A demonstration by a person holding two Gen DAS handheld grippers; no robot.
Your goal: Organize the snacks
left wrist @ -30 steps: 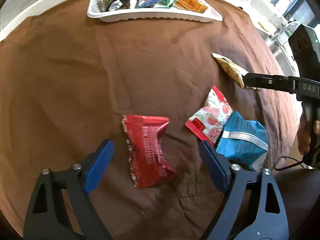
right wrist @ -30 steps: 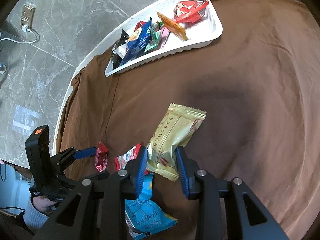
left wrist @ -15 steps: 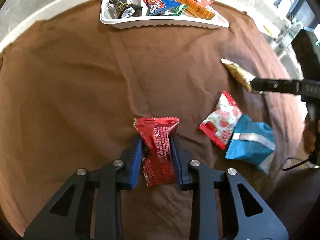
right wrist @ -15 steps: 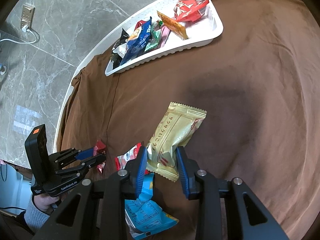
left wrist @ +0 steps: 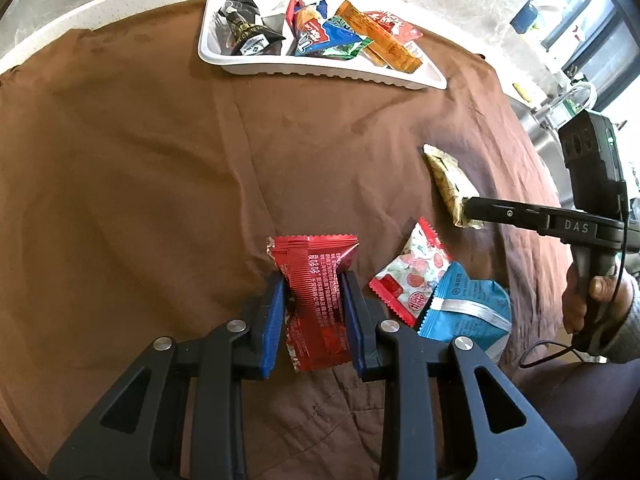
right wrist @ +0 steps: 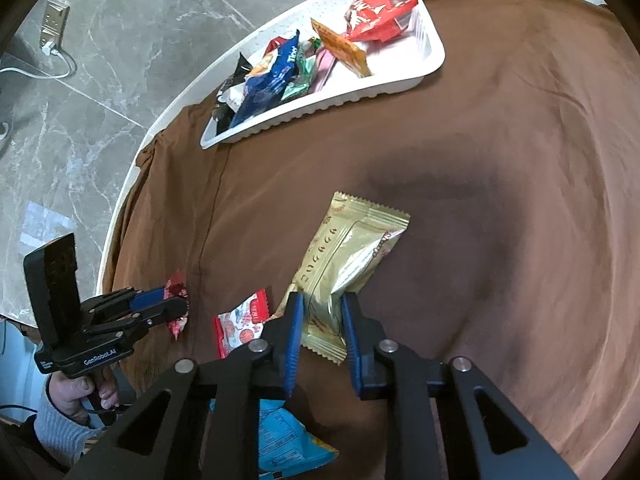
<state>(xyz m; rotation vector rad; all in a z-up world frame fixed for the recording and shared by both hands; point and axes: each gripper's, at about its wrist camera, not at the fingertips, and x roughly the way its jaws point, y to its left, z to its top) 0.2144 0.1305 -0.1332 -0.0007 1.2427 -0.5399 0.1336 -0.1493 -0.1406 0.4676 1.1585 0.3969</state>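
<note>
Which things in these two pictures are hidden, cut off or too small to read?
- Blue packet: right wrist view, mostly covered by the right tool.
- Red packet: left wrist view, its sides hidden by the left tool; print too small.
- White tray: snacks overlap, lower ones hidden.
- Gold packet: left wrist view, seen edge-on.

A crinkled red foil snack packet (left wrist: 316,300) is pinched at its waist; a gold foil wafer packet (right wrist: 348,268) is likewise pinched. A white-and-red strawberry-print sachet (left wrist: 412,280) overlaps a blue pouch (left wrist: 468,312) on the near right.
</note>
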